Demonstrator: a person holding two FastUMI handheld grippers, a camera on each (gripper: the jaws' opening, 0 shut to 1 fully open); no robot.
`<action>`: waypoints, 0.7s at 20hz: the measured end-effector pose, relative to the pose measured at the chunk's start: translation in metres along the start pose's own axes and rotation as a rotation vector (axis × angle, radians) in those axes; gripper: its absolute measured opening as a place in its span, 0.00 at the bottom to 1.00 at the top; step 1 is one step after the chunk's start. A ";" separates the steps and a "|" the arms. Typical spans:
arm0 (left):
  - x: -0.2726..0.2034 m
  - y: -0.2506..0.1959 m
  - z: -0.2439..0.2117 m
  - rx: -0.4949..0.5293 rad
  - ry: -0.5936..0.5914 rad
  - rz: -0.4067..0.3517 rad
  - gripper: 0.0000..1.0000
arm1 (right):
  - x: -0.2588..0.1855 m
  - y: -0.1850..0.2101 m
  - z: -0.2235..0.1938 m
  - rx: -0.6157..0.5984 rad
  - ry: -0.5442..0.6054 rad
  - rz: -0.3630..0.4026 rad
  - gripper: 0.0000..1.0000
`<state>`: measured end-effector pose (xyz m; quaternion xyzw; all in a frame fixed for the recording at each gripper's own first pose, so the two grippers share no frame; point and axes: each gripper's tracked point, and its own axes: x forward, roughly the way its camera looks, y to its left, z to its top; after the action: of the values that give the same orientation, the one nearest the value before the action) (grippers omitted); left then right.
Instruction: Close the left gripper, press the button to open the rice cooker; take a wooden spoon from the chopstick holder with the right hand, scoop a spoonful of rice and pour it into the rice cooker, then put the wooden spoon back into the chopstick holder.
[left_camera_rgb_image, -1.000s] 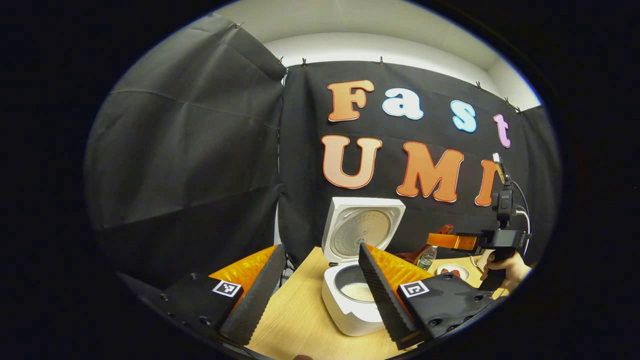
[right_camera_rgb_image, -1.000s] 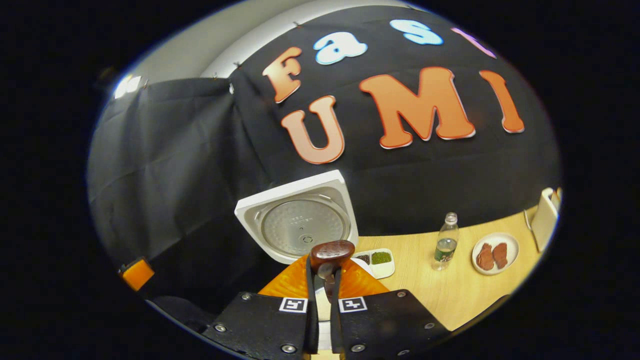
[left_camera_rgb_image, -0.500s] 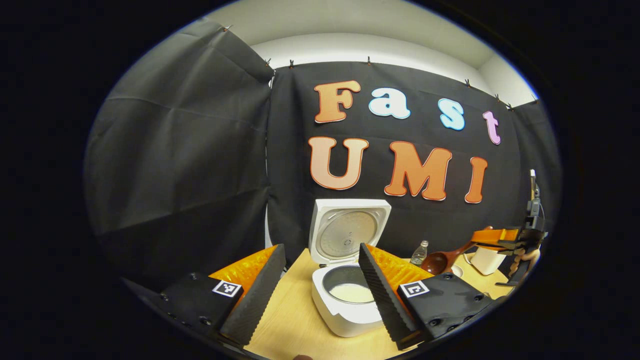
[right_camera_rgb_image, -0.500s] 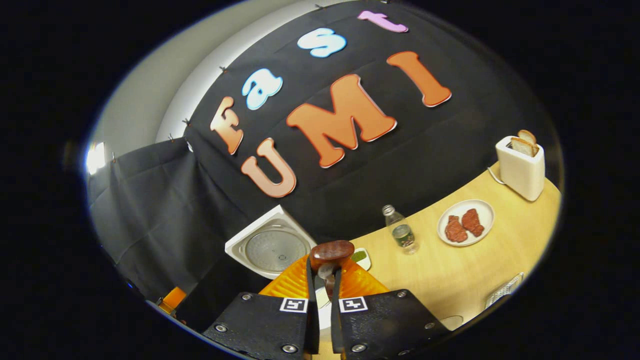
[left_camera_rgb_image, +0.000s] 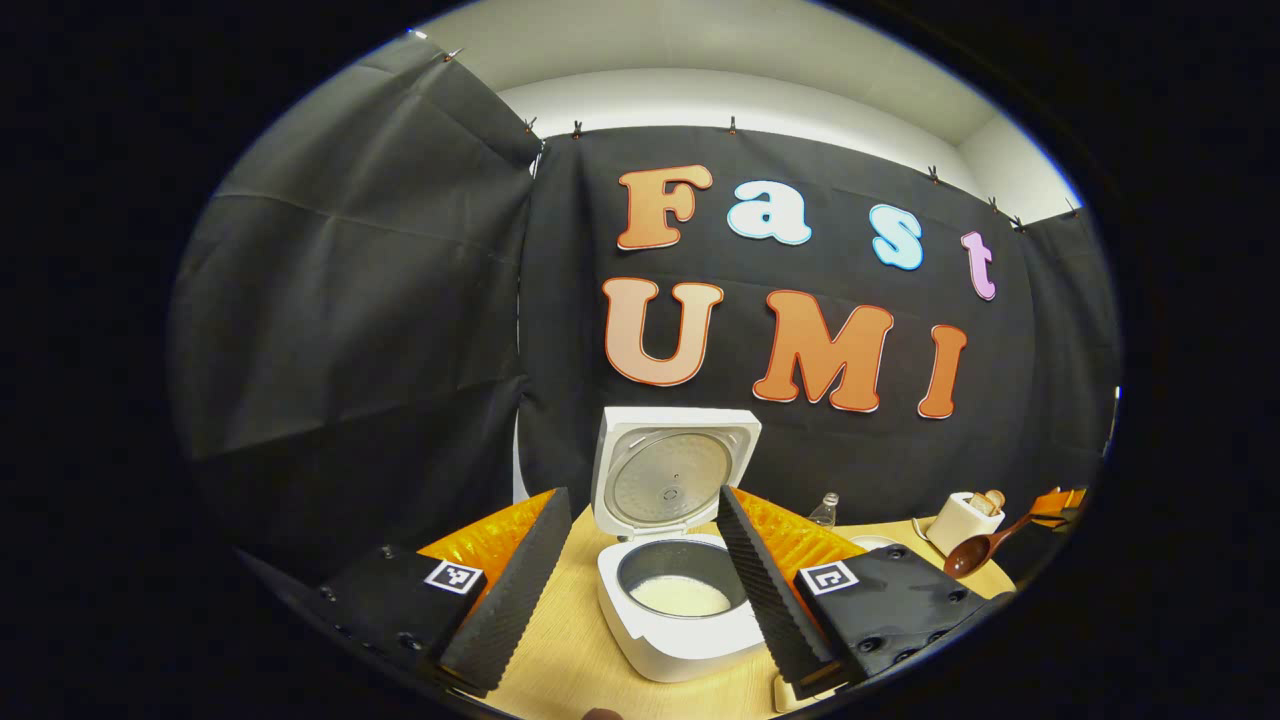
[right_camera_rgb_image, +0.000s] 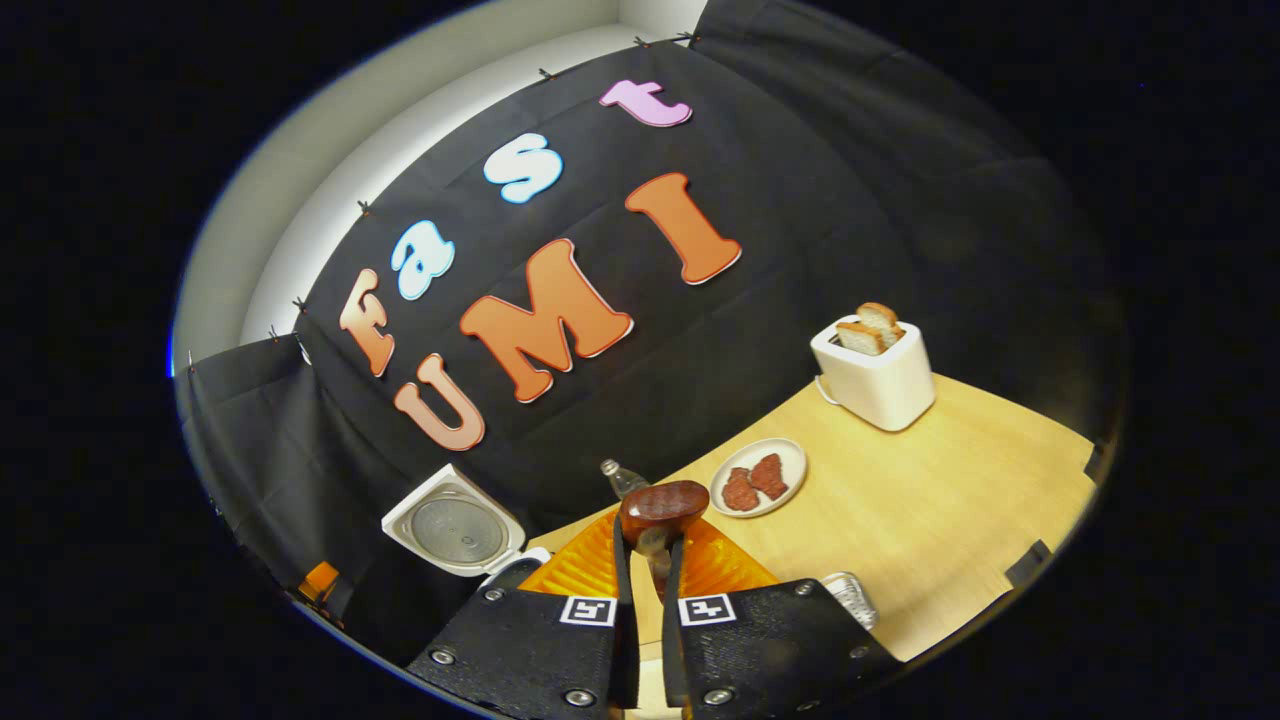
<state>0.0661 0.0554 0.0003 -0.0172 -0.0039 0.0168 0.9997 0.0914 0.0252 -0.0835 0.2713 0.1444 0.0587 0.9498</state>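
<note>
Spoon (right_camera_rgb_image: 663, 503), clamped in our right tool (right_camera_rgb_image: 640, 560), has swung away from the open cooker (left_camera_rgb_image: 680, 600) with rice poured; left tool (left_camera_rgb_image: 640, 570) stays apart.

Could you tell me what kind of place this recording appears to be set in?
Probably a staged kitchen booth: a wooden table before black cloth holds an open rice cooker, a toaster with bread, and a plate of meat.

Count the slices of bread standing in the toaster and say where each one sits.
2. Both slices stand side by side in the top of the white toaster: one slice nearer the plate, the other slice just behind it. Any others would be hidden inside.
</note>
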 end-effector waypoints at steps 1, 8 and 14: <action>-0.003 -0.001 -0.001 -0.002 -0.001 0.002 0.99 | -0.008 -0.012 0.002 0.000 -0.001 -0.020 0.08; -0.012 -0.016 0.004 -0.003 -0.002 0.000 0.99 | -0.032 -0.080 -0.026 -0.013 0.066 -0.119 0.08; -0.022 -0.024 0.008 0.026 -0.011 0.002 0.99 | -0.008 -0.105 -0.057 -0.018 0.158 -0.145 0.09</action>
<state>0.0449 0.0310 0.0093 -0.0041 -0.0090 0.0178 0.9998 0.0696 -0.0368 -0.1840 0.2463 0.2378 0.0121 0.9395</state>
